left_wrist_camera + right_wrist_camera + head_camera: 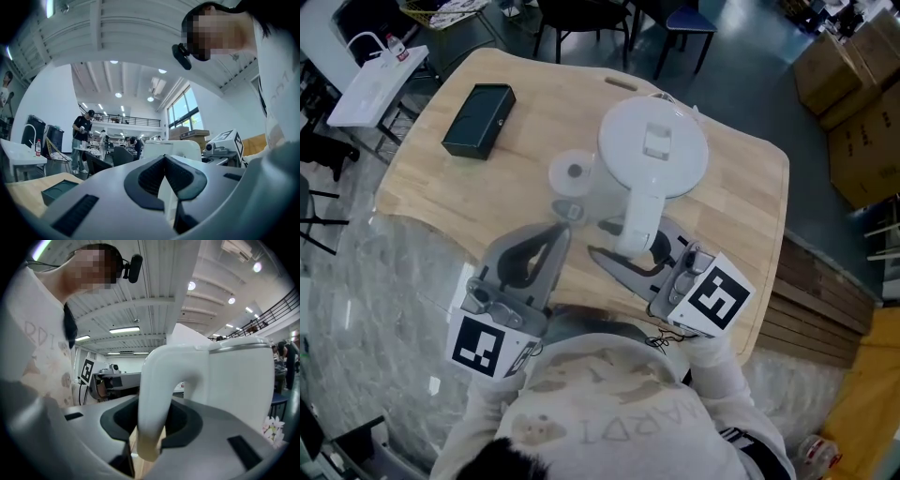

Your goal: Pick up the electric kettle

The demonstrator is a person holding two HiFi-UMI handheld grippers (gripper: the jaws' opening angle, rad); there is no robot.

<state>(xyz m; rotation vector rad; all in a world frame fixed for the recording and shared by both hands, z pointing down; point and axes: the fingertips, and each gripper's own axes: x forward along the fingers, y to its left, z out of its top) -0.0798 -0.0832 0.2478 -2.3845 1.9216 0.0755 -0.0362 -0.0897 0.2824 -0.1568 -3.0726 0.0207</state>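
At the lower left of the head view, the left gripper (555, 239) (164, 161) is clenched on nothing, its 2 jaws pressed together. Right of it, the right gripper (639, 251) (150, 427) grasps the handle (639, 216) (154, 394) of the white electric kettle (654, 150) (234, 376), which sits mid-frame over the wooden table (534, 103). A round base (570, 173) lies just left of the kettle, and a black box (478, 120) sits farther off at the upper left.

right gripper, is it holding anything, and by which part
The right gripper holds the electric kettle by its white handle. The left gripper holds nothing.
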